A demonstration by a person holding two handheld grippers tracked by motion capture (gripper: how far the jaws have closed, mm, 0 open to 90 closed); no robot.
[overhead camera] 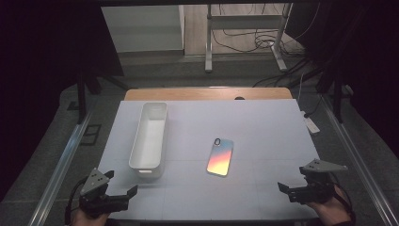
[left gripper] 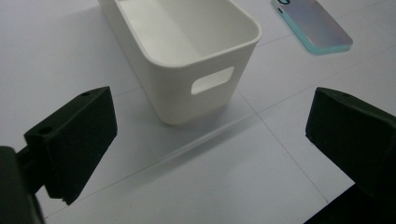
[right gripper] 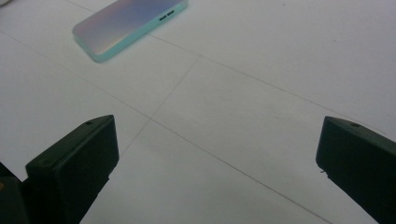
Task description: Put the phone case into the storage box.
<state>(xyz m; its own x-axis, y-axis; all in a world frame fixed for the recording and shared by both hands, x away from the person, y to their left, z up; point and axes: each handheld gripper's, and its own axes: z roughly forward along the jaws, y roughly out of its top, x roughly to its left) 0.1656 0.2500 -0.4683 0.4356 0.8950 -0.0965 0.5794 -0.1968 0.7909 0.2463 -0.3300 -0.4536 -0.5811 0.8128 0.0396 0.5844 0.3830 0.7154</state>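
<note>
Both grippers are seen low in the high view, each held in a hand at the near edge of the pale grey counter (overhead camera: 263, 122). At the lower left of that frame the left gripper (overhead camera: 123, 194) is held with its black jaws spread apart and nothing between them; at the lower right the right gripper (overhead camera: 287, 189) is likewise held with jaws parted and empty. In the left gripper view the left gripper (left gripper: 210, 135) is shown with its two black jaws wide apart at the lower corners, bare counter lying between them. In the right gripper view the right gripper (right gripper: 219, 154) is shown in the same way, jaws well separated over bare counter.

A long white rectangular plastic bin (overhead camera: 149, 136) with a cut-out handle in its near end is placed upright left of centre in the high view, its long side running away from the person. Its inside appears empty. In the left gripper view the white bin (left gripper: 187, 70) is seen in the upper middle of the frame, near the jaws but not touched by them.

A smartphone in a pastel rainbow case with a mint-green rim (overhead camera: 220, 157) is laid flat, back upward, at the centre of the high view, beside the bin and apart from it. It is seen at the upper right of the left gripper view (left gripper: 312, 25) and at the upper left of the right gripper view (right gripper: 128, 25), clear of both grippers.
</note>
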